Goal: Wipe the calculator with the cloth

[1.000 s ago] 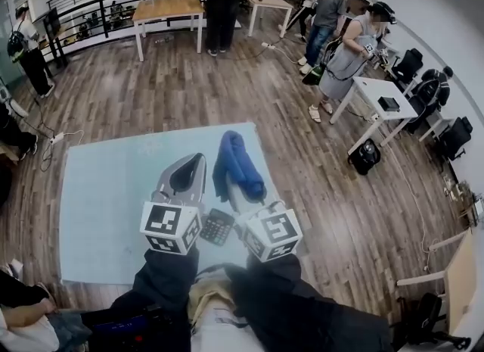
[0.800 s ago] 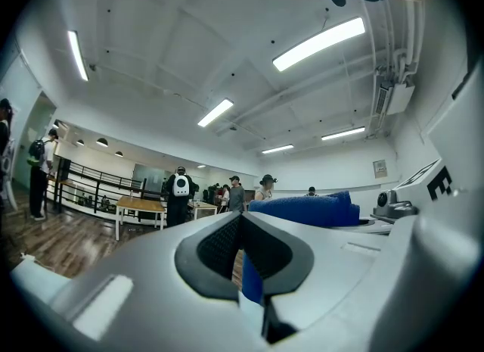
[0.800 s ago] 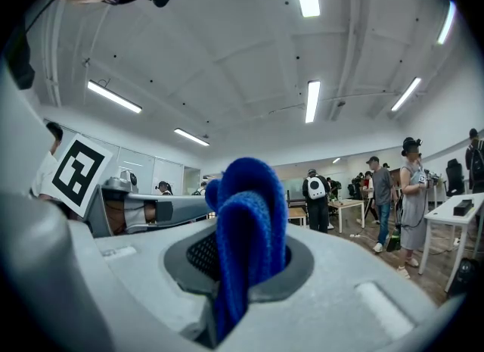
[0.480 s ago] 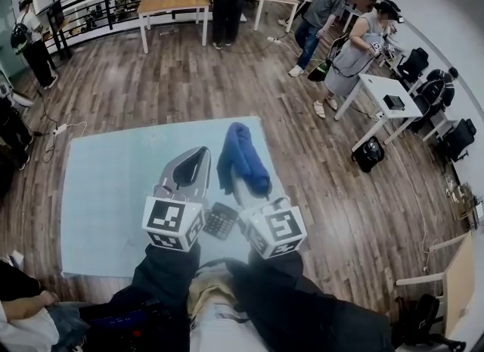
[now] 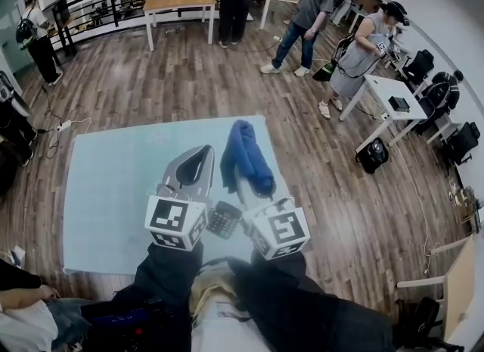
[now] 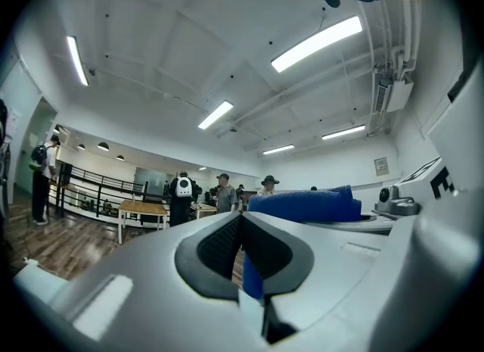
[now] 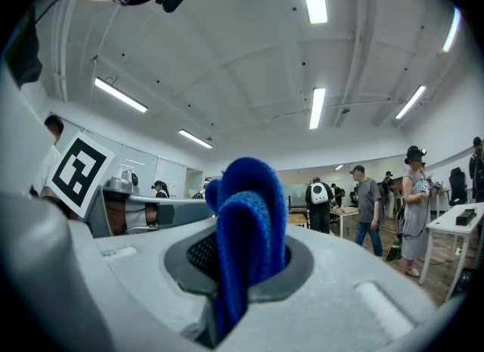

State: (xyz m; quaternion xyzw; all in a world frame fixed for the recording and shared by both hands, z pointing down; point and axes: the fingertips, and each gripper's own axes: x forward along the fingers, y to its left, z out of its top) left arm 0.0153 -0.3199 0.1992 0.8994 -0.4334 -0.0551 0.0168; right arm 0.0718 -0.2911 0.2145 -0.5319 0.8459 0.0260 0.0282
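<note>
Holds left gripper (image 5: 201, 154) and right gripper (image 7: 243, 264) side by side above the table (image 5: 106, 191), noses tilted up. Presses left jaws together on nothing; pinches the cloth (image 5: 246, 154) in right jaws, draped over them, with calculator (image 5: 224, 219) flat on table, low between both.

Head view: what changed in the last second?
Only the person in the grey shirt in the background walked left. Nothing grabbed or released: the right tongs stay shut on the blue cloth, the left tongs stay shut and empty, and the calculator lies untouched on the table.
</note>
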